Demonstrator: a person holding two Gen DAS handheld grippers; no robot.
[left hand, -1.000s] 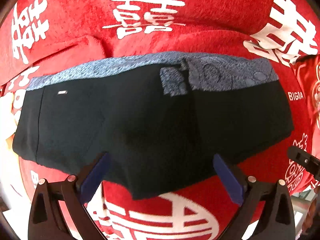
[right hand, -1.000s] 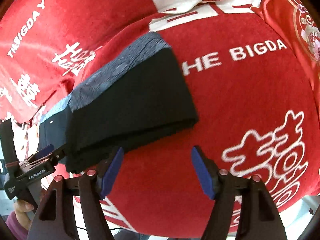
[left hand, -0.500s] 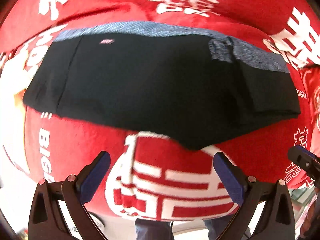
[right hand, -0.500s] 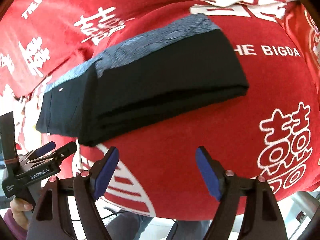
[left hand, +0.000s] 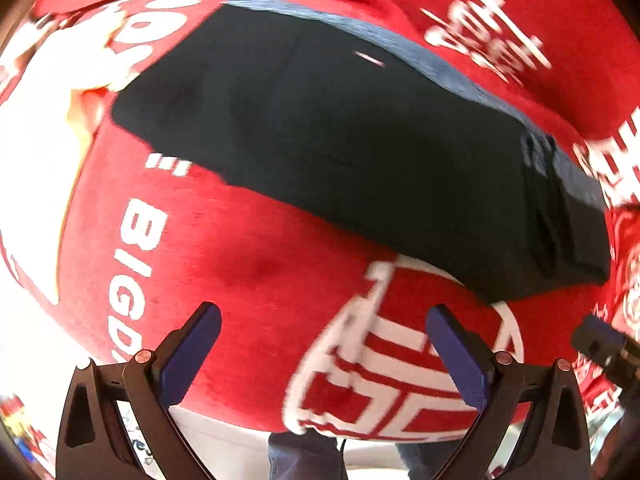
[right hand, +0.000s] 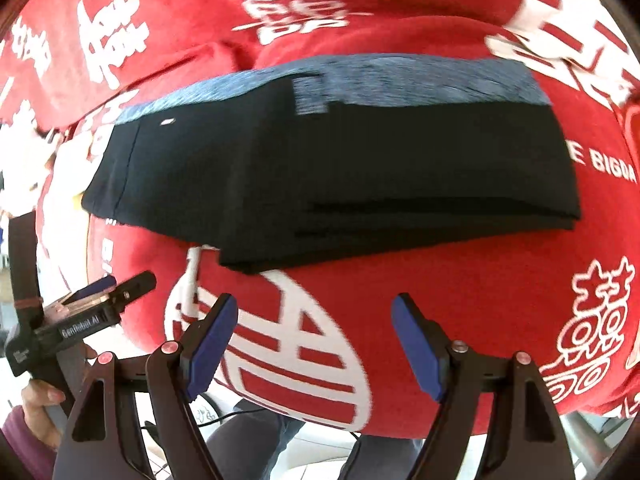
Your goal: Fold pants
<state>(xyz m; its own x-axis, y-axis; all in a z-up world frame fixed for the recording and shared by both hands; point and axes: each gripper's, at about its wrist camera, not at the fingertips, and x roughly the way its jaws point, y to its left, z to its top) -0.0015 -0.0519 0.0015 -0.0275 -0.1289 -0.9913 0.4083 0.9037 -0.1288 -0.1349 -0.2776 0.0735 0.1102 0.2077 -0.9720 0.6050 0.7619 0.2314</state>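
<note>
The black pants (right hand: 332,168) lie folded into a thick stack with a blue-grey waistband (right hand: 400,80) along the far side, on a red cloth (right hand: 460,300). In the left wrist view the pants (left hand: 340,152) run slanted from upper left to right. My left gripper (left hand: 320,344) is open over bare cloth, short of the pants' near edge. My right gripper (right hand: 316,332) is open too, hanging near the front edge with nothing between its fingers. The left gripper (right hand: 108,292) also shows at the lower left of the right wrist view, held by a hand (right hand: 38,400).
The red cloth (left hand: 240,272) with white characters and lettering covers the table and drops off at the front edge. Beneath that edge I see a person's legs (right hand: 248,436) and pale floor. More red printed fabric is bunched at the back (right hand: 120,40).
Both grippers pulled back from the pants toward the front edge and rolled. The left gripper, earlier right over the pants' near edge, now sits over bare cloth. The pants lie still.
</note>
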